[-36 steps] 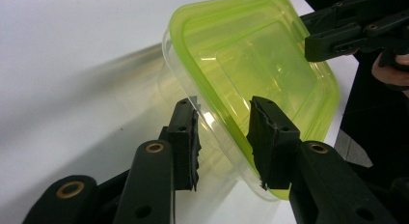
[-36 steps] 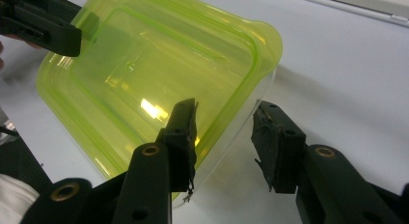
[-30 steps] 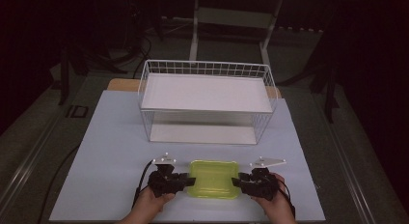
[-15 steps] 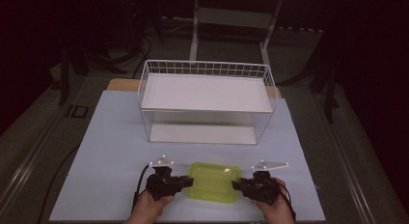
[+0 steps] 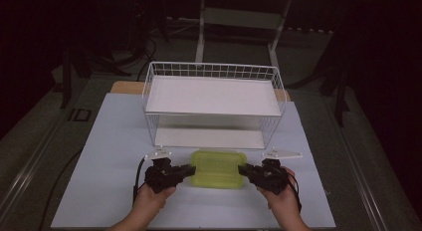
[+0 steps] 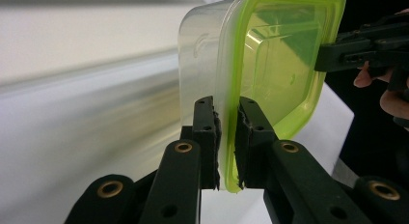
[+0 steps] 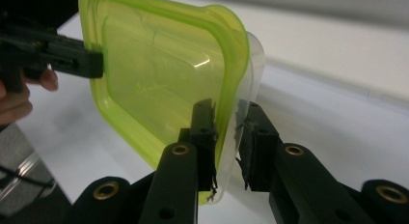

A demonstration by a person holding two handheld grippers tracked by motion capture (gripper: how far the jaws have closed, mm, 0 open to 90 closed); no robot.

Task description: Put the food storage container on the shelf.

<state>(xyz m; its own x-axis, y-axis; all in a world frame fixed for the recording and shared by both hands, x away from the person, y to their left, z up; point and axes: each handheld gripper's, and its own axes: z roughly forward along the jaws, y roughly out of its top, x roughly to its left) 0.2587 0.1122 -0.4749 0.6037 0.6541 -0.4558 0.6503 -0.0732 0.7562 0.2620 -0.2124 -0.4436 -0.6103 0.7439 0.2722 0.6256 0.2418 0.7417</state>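
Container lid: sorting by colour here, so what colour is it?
Translucent yellow-green lid on a clear container; the left gripper view shows it best.

The high view looks forward and down from above the person's edge of the white table (image 5: 114, 141), taking in the whole tabletop, the white wire basket shelf (image 5: 214, 104) at its far side and dark floor beyond. The left gripper view sits close behind its own black jaws, facing across the table toward the opposite hand. The right gripper view sits equally close, facing back the other way. All three views share the translucent container with lime-green plastic lid (image 5: 219, 169) (image 6: 279, 64) (image 7: 159, 84); each gripper view shows the opposite gripper at its far edge.
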